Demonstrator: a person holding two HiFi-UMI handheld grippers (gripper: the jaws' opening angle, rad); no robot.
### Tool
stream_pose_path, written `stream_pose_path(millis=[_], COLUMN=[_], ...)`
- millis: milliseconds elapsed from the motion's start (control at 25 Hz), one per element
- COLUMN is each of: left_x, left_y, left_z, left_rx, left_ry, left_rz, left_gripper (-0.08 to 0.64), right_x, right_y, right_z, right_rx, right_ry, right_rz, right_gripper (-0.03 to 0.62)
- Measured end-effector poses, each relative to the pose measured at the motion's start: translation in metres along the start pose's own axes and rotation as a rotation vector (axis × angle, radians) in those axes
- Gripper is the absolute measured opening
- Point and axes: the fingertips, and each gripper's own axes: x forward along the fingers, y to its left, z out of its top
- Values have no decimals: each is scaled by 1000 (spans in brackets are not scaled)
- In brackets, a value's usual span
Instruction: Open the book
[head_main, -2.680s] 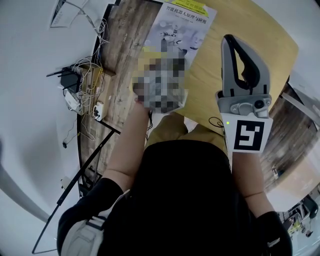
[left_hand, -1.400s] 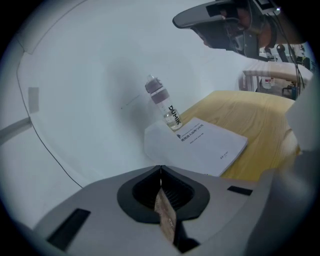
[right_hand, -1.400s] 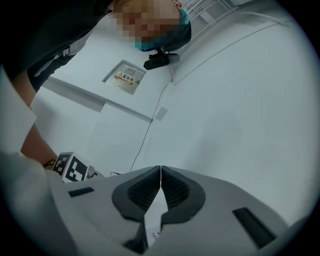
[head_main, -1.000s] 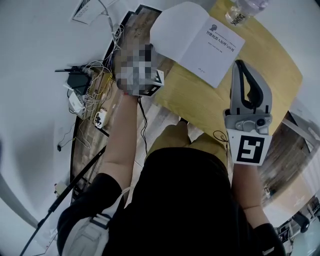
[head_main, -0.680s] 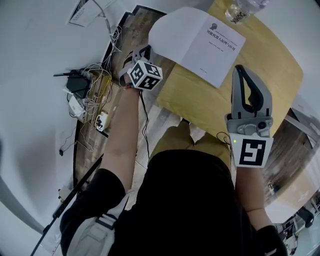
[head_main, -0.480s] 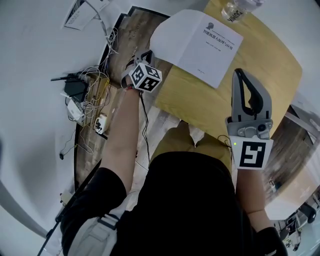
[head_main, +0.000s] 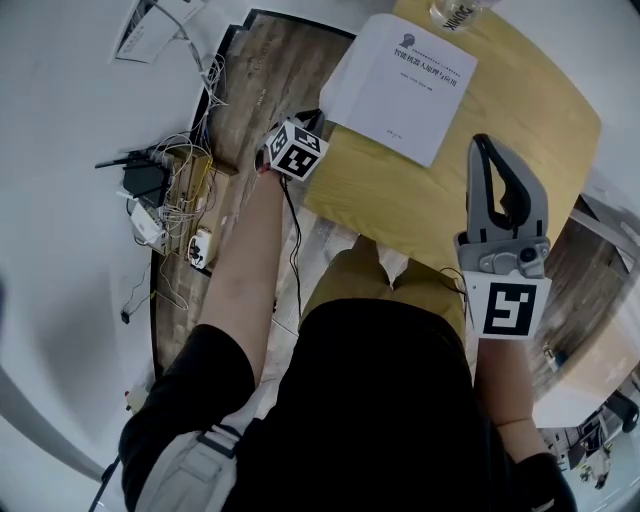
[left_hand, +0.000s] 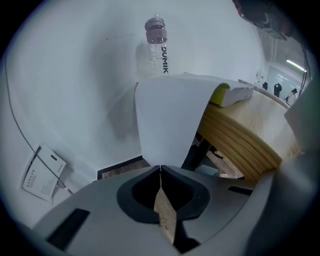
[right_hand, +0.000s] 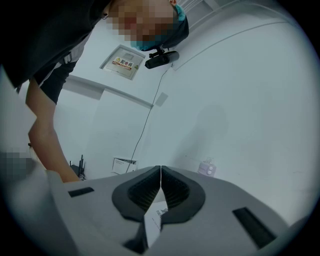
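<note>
The book (head_main: 405, 85) lies open on the round wooden table (head_main: 520, 110), showing its white title page. Its front cover (left_hand: 170, 120) is turned back over the table's left edge, white inner side towards the left gripper view. My left gripper (left_hand: 160, 166) is shut on the lower edge of that cover; in the head view it (head_main: 312, 120) sits just off the table's edge, mostly behind its marker cube. My right gripper (head_main: 483, 142) hovers over the near right part of the table, jaws shut with nothing between them (right_hand: 160, 167).
A clear water bottle (head_main: 455, 12) stands at the table's far edge behind the book, also seen as a bottle (left_hand: 157, 50) in the left gripper view. Cables, a router and a power strip (head_main: 165, 200) lie on the floor to the left. My legs are under the table's near edge.
The left gripper has sunk beside the table's edge with the cover in it, folding the cover further back. The closed book is now open at its title page. The right gripper has hardly moved.
</note>
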Motion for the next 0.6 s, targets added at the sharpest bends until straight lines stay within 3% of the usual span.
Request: stream_pose_path(millis=[320,360,480,600], left_x=[-2,-3,-2,-2], left_y=[0,1,-3,-6], left_z=[1,0,-4,-6], left_rx=[-31,-37,-83,-102], left_ry=[-9,-5,9,14], left_rz=[2,3,-30,-47], left_gripper=[32,43,164,183], right_x=[-12,-12,-15,-18], right_y=[2,3,4,4], right_z=[2,2,1,-1], right_rx=[-11,-12,-13,-18], right_ry=[2,0,2,8], right_rz=[-10,-10,-7,-7], right_gripper=[29,29,29,29])
